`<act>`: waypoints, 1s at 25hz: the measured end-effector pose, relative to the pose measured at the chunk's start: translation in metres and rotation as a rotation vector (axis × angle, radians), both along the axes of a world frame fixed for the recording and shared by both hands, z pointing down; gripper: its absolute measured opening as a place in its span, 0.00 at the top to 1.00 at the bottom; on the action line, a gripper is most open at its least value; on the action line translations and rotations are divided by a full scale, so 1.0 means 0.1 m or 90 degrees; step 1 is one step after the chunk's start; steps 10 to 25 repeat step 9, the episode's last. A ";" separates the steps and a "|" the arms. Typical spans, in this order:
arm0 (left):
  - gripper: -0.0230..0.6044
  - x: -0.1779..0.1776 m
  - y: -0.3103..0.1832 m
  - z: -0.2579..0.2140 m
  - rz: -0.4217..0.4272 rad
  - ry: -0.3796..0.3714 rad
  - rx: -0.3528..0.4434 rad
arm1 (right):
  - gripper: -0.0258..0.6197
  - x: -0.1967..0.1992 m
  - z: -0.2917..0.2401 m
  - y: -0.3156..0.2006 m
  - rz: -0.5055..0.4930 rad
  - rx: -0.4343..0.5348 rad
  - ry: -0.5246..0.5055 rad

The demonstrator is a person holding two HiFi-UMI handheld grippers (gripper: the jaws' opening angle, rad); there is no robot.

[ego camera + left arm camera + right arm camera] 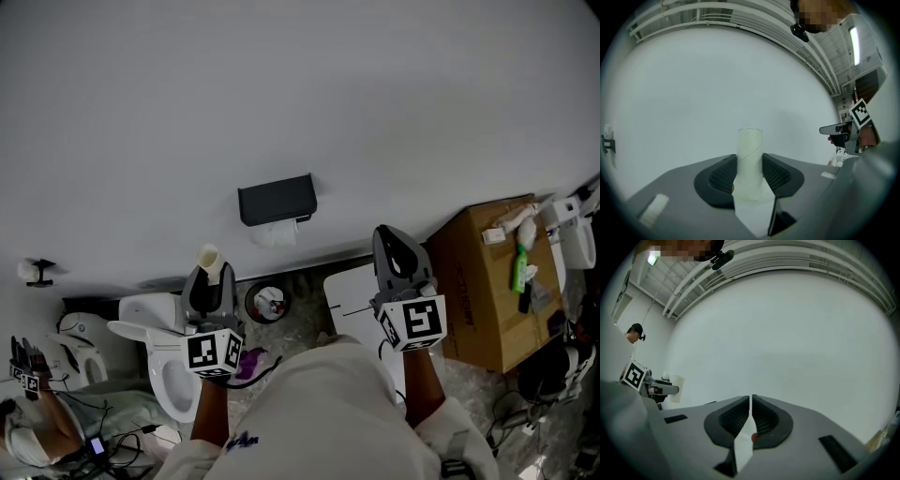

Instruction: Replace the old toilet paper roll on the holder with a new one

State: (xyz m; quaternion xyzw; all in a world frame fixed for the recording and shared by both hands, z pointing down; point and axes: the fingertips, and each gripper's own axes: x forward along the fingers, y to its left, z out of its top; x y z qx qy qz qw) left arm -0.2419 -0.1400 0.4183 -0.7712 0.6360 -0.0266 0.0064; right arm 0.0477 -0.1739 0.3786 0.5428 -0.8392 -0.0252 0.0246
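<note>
Empty tube (750, 150) upright in left claw (750, 172)

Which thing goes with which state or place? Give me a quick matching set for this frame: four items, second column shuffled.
Things:
1. cardboard tube
2. right gripper
3. holder
4. cardboard box

States or places:
A. black, fixed to the wall, paper hanging below it
B. brown, at the far right of the head view
C. upright, clamped in the left gripper
D. shut, nothing between its jaws

Pairs: 1-C, 2-D, 3-A, 4-B
</note>
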 end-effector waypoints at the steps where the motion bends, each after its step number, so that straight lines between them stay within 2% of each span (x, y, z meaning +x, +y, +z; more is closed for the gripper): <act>1: 0.68 0.01 0.03 0.01 -0.001 0.001 0.000 | 0.94 0.00 -0.01 0.03 -0.005 0.003 0.004; 5: 0.68 0.04 0.08 0.07 0.001 0.003 -0.004 | 0.93 -0.03 0.02 0.07 -0.018 0.003 0.005; 9: 0.68 0.16 0.39 0.09 0.001 0.003 0.000 | 0.90 0.02 0.07 0.37 -0.040 0.006 0.006; 25: 0.68 0.16 0.39 0.09 0.001 0.003 0.000 | 0.90 0.02 0.07 0.37 -0.040 0.006 0.006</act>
